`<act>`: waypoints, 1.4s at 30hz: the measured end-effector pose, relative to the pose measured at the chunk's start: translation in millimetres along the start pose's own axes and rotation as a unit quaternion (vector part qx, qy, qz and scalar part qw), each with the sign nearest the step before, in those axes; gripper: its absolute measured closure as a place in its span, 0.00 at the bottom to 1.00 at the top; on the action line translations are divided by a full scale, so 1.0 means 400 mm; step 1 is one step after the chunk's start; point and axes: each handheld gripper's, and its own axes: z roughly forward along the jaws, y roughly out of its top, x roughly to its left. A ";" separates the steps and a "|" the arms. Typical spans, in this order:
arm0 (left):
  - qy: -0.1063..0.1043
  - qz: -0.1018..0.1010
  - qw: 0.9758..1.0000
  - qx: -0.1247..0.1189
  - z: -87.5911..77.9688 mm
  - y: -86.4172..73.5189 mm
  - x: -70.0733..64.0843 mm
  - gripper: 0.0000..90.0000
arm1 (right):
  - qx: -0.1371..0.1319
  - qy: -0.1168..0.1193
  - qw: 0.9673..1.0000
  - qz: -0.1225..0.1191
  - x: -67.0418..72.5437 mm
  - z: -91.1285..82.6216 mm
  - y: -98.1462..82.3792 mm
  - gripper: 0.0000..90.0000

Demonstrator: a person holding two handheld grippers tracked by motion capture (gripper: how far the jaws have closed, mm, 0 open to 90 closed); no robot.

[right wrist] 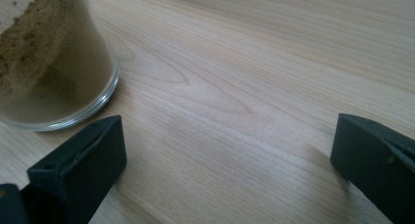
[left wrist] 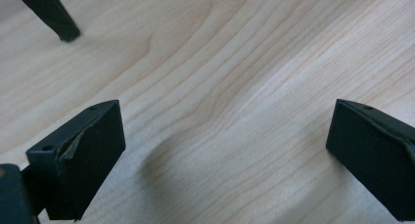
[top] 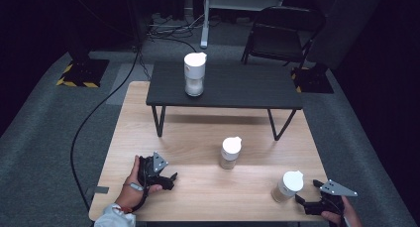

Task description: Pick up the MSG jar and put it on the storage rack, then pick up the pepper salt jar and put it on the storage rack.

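Three glass jars with white lids stand in the high view: one on the small dark table, one mid-way on the wooden table, and one near the front right. My left gripper rests low over the wood at the front left, open, nothing between its jaws. My right gripper sits at the front right corner, open, just beside the nearest jar. In the right gripper view that jar's base, holding brown powder, stands left of the jaws, outside the gap.
The dark table's legs stand on the wooden table's far half; one leg tip appears in the left gripper view. A folding chair and cables lie on the floor beyond.
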 end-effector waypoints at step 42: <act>-0.041 -0.043 0.998 0.019 0.001 0.002 0.058 0.00 | -0.019 -0.007 1.000 0.007 0.002 -0.042 0.005 0.02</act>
